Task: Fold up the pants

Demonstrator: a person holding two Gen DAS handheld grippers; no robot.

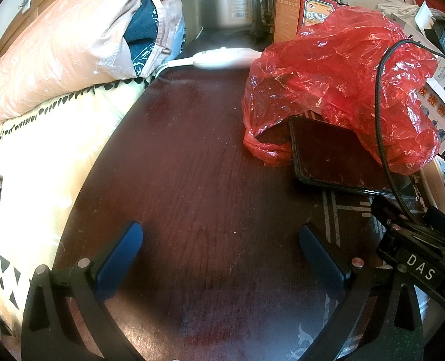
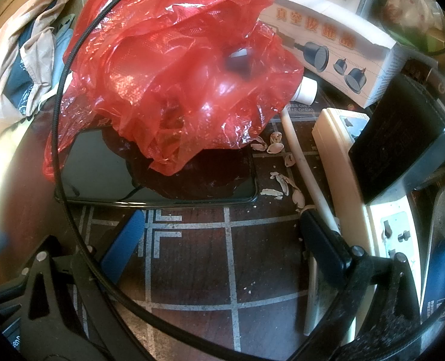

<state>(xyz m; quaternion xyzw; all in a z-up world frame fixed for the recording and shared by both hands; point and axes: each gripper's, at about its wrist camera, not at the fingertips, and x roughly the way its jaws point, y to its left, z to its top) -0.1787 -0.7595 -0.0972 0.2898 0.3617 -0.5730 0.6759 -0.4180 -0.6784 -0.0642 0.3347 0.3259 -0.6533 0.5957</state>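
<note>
No pants show clearly in either view. A heap of peach and dark blue cloth (image 1: 138, 27) lies on the bed at the upper left; it also shows in the right wrist view (image 2: 27, 60). My left gripper (image 1: 221, 234) is open and empty, low over the dark red wooden table (image 1: 192, 165). My right gripper (image 2: 222, 225) is open and empty over the same table (image 2: 192, 270), near a black phone (image 2: 108, 174). Part of the right gripper (image 1: 418, 255) shows at the right of the left wrist view.
A red plastic bag (image 1: 336, 78) covers part of the phone (image 1: 333, 153). A black cable (image 2: 63, 120) loops across. A white power strip (image 2: 351, 186), boxes (image 2: 336, 42), nut shells (image 2: 282, 180) and a white remote (image 1: 222, 57) crowd the table. The bed's cream quilt (image 1: 48, 156) lies left.
</note>
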